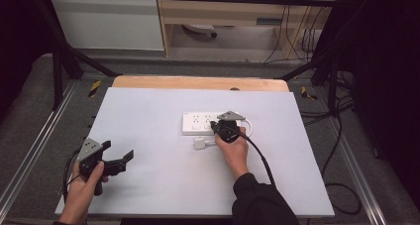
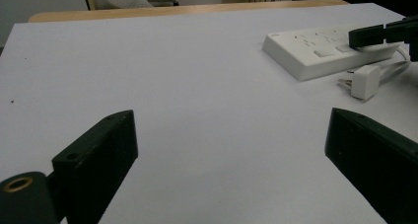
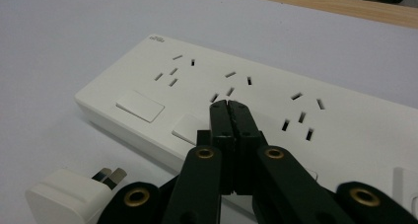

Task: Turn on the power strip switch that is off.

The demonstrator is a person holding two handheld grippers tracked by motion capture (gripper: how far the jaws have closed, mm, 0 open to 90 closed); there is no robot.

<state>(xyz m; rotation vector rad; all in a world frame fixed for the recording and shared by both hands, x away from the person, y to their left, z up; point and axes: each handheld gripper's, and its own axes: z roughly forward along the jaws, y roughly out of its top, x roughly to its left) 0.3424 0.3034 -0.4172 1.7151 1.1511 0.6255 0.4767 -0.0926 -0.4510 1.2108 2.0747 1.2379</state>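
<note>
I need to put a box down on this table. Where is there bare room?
Free: the wide stretch between the left gripper and the power strip, and the far edge. Crowded: around the strip, the plug and the right gripper.

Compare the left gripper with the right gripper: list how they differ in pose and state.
The left gripper has its jaws wide apart with nothing between them; the right gripper has its jaws pressed together. The left sits over bare table, far from the power strip; the right is at the strip's switches. Both are hand-held and black.
</note>
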